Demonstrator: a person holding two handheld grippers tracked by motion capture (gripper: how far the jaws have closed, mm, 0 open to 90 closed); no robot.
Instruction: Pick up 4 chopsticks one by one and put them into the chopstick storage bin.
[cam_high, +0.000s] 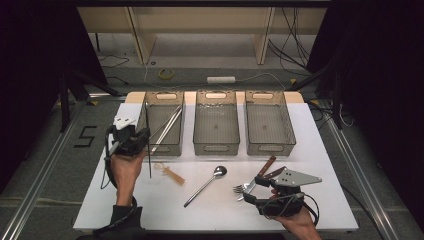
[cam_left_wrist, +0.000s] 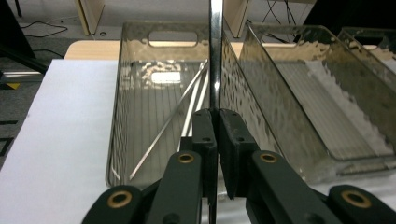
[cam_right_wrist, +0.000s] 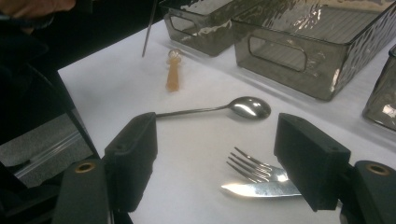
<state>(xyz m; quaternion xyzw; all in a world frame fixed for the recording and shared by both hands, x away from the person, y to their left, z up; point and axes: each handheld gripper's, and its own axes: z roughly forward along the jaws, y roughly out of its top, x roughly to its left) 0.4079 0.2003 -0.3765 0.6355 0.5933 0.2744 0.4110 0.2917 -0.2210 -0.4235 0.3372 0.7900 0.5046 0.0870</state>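
My left gripper (cam_high: 144, 136) (cam_left_wrist: 218, 114) is shut on a thin metal chopstick (cam_high: 148, 150) (cam_left_wrist: 215, 56), held upright over the table just in front of the left bin (cam_high: 162, 146). The chopstick's lower end (cam_right_wrist: 148, 32) hangs above the white table. More metal chopsticks (cam_high: 167, 127) (cam_left_wrist: 187, 105) lie inside that bin. Near the table's front right, my right gripper (cam_high: 257, 189) (cam_right_wrist: 215, 144) stands open, with a fork (cam_high: 242, 188) (cam_right_wrist: 252, 168) and a knife (cam_high: 267, 166) (cam_right_wrist: 254, 189) just ahead of its right jaw.
Two more smoked plastic bins, middle (cam_high: 216, 146) and right (cam_high: 270, 147), stand in a row with nothing in them. A metal spoon (cam_high: 206, 184) (cam_right_wrist: 247, 107) and a small amber plastic utensil (cam_high: 171, 174) (cam_right_wrist: 173, 77) lie on the white table (cam_high: 125, 200).
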